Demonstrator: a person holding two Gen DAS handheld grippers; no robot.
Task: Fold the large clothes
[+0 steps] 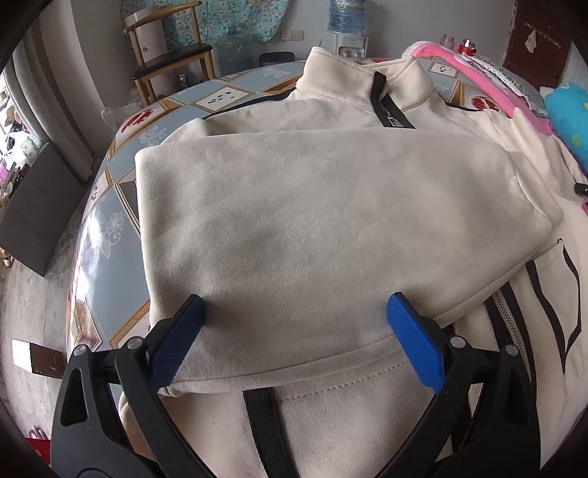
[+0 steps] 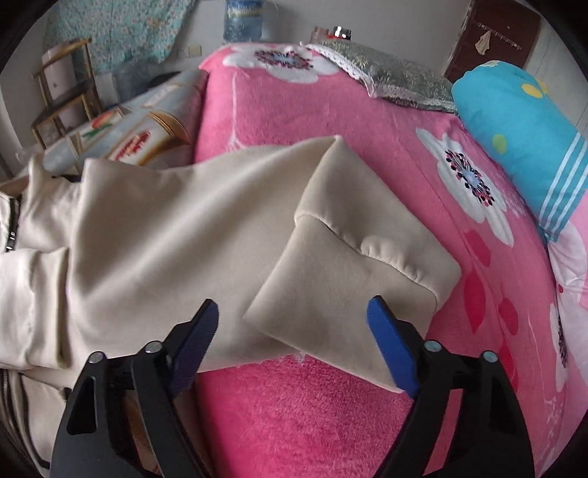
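A cream zip-up jacket (image 1: 341, 92) lies flat on the table, collar at the far side, black zipper down the front. One sleeve (image 1: 330, 220) is folded across its chest. My left gripper (image 1: 294, 299) hovers open over the near edge of that sleeve, blue pads wide apart and pinching nothing. In the right wrist view the other sleeve (image 2: 158, 228) stretches out onto a pink blanket (image 2: 312, 411), its cuff (image 2: 341, 294) bent back towards me. My right gripper (image 2: 293, 304) stands open just above that cuff, which lies loose between the fingers.
The table (image 1: 110, 228) has a glossy patterned cover. A pink flowered blanket, a silver-green cushion (image 2: 386, 70) and a blue pillow (image 2: 522, 139) crowd the right side. A wooden chair (image 1: 169, 59) and a water dispenser (image 1: 347, 25) stand beyond the far edge.
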